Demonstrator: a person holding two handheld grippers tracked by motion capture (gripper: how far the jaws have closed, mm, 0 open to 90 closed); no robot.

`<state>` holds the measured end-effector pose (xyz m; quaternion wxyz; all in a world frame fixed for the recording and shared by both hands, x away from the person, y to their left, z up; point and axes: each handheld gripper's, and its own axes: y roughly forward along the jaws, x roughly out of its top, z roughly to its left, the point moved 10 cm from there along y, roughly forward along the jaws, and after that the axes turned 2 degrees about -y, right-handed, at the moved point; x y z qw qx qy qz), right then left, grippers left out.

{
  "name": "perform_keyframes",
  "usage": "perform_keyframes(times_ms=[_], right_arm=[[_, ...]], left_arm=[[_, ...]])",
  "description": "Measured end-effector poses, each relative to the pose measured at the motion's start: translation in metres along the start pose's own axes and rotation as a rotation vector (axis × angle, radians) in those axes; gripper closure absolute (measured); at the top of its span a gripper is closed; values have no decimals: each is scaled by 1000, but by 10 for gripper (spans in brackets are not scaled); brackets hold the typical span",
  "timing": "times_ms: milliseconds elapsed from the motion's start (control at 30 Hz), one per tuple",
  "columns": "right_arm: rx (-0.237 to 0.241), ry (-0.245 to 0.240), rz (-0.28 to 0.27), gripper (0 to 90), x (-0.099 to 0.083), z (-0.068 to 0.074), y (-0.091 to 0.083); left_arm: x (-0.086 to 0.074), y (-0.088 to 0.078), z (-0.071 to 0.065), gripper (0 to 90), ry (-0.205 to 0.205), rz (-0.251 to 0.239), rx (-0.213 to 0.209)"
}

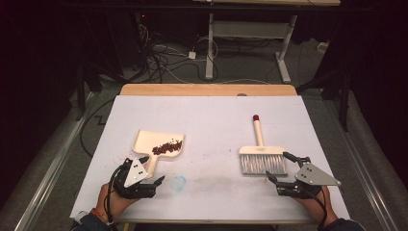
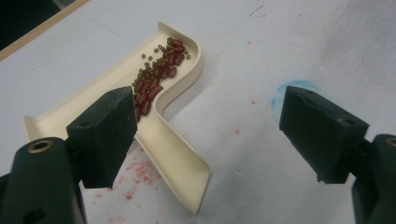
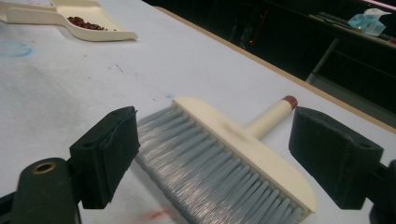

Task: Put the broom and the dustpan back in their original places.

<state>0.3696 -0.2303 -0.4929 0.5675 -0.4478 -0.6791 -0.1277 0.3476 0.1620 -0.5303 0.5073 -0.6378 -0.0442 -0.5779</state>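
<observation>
A white tabletop [image 1: 211,120] with a wooden far edge [image 1: 207,89] carries a faint blue ring mark [image 1: 179,183] and scattered red smudges [image 2: 135,186]. Beyond it, cables [image 1: 163,57] lie tangled on the grey floor beside a white desk frame [image 1: 250,33].

From my remote seat I find no readable text, label, brand, number or sign in any view. The cream plastic dustpan [image 2: 175,154], the cream-backed grey-bristled hand brush [image 3: 243,140] and the white paper-covered table [image 1: 216,120] carry no lettering I can make out.
</observation>
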Motion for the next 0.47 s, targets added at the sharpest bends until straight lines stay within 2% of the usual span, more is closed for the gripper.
perform_keyframes(times_ms=[467], right_arm=[[-1, 9, -14, 163, 3, -2, 0]], left_arm=[[3, 4, 1, 184, -2, 11, 8]])
